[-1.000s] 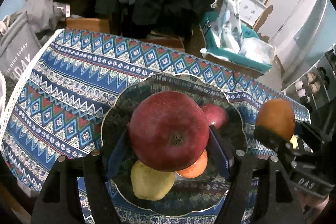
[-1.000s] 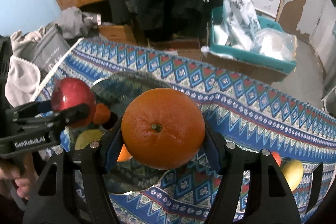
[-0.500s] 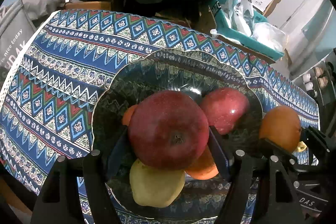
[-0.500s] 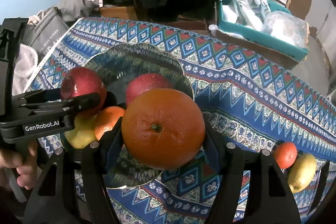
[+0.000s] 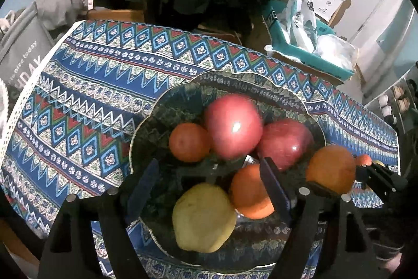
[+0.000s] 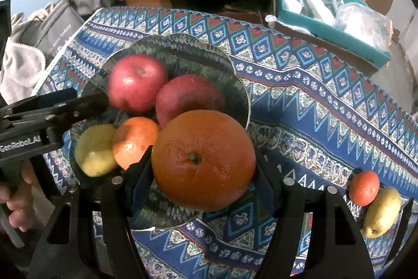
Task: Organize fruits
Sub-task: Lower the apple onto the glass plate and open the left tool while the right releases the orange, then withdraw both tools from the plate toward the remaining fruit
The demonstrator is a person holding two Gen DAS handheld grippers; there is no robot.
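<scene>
Right wrist view is showing the right gripper [image 6: 203,161] holding a large orange [image 6: 203,160] between its pads, its jaws easing apart while the fruit is sitting between them, over the near edge of the patterned glass bowl [image 6: 239,85]. Left wrist view is showing the left gripper [image 5: 209,190] with its jaws opening and nothing between them, hanging over the bowl [image 5: 146,122]; a red apple [image 5: 233,126] is lying just beyond its fingertips, touching a second red apple [image 5: 284,141] and a small tangerine [image 5: 188,141]. A yellow pear [image 5: 203,217] and another orange fruit [image 5: 248,191] are resting in the near part of the bowl. On the blue patterned tablecloth [image 6: 313,101], well to the right of the bowl, a small tangerine [image 6: 364,186] and a yellow pear [image 6: 381,212] are lying touching each other. A hand [image 6: 18,203] is gripping the left tool's handle at the frame's left edge.
</scene>
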